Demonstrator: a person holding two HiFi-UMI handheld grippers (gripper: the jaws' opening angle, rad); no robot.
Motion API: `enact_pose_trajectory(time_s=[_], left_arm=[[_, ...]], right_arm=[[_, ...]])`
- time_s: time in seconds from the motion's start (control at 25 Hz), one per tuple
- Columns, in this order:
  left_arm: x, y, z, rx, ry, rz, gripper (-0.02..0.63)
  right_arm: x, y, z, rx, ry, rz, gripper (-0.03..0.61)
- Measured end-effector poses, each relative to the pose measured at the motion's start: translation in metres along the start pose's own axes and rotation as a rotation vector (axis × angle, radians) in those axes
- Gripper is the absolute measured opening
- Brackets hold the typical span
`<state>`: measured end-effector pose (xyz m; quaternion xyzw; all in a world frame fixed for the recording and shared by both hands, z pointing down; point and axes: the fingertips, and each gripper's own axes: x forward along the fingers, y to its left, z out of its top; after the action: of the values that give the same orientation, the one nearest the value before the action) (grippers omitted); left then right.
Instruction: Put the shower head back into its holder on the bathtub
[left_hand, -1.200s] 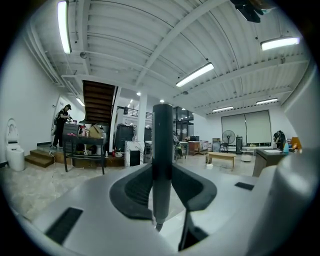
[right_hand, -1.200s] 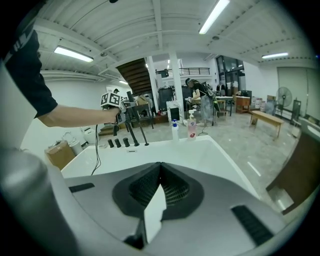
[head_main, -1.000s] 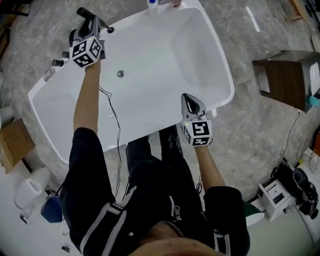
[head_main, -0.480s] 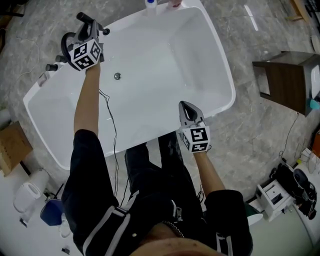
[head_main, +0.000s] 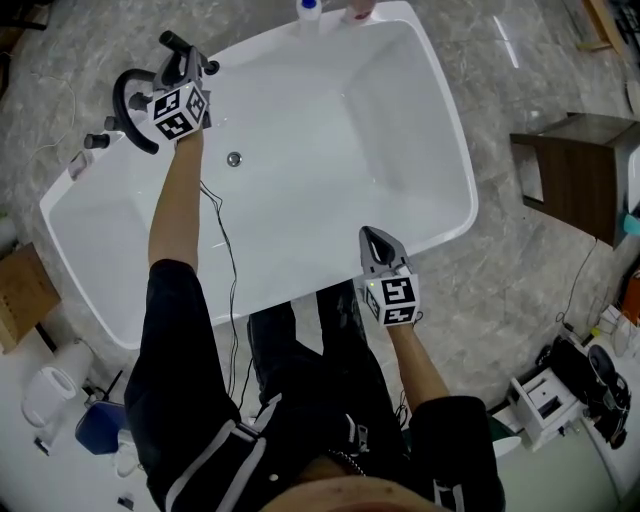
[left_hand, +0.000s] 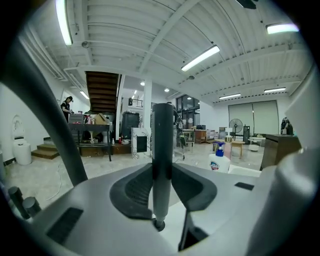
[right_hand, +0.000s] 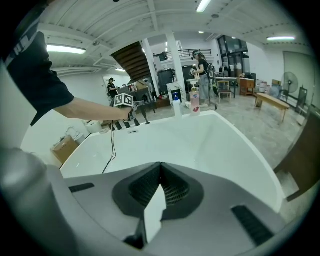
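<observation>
The floor (head_main: 520, 290) is grey marble all round. A dark wooden cabinet (head_main: 575, 170) stands off to the right. At the far end, a white bottle (head_main: 308, 8) with a blue cap sits just beside a pink bottle (head_main: 357, 10). A cardboard box (head_main: 20, 295) lies on the left, with a white container (head_main: 45, 398) nearer me. A white rack (head_main: 545, 400) stands at lower right. Further back are a brown staircase (left_hand: 102, 92), a fan (left_hand: 235, 123), a bench (right_hand: 269, 101) and a person (right_hand: 201, 70) standing near some tables.
</observation>
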<state>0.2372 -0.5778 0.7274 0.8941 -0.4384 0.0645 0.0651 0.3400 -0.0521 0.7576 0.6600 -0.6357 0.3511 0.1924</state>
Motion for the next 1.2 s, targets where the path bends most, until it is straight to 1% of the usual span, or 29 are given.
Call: enact_pose_trajectory(time_s=[0.24,0.48,0.76,0.96,1.12,1.16,1.2], left_arm=[[0.018,0.005,-0.026,0.012,0.025,0.012,0.13],[0.03,0.008,-0.048,0.005,0.044,0.026,0.13],[0.033,0.016,-0.066,-0.041,0.07,0.059,0.13],[0.032,0.016,-0.079,-0.033,0.124,0.039,0.13],[0.028,0.009,-0.081,-0.029,0.164,0.01,0.131],[0.025,0.008,-0.081,-0.031,0.172,0.011,0.134],[0.022,0.007,-0.08,-0.034,0.176,0.02,0.154]], right_arm=[[0.003,-0.001,-0.015,0.009,0.03,0.002,0.009],[0.007,0.0,-0.027,0.027,0.053,0.003,0.009],[0.006,0.0,-0.035,0.041,0.065,0.006,0.009],[0.006,0.003,-0.037,0.052,0.063,0.005,0.009],[0.003,0.011,-0.035,0.051,0.058,0.015,0.009],[0.003,0.013,-0.034,0.052,0.055,0.019,0.009],[0.003,0.016,-0.032,0.053,0.05,0.023,0.009]])
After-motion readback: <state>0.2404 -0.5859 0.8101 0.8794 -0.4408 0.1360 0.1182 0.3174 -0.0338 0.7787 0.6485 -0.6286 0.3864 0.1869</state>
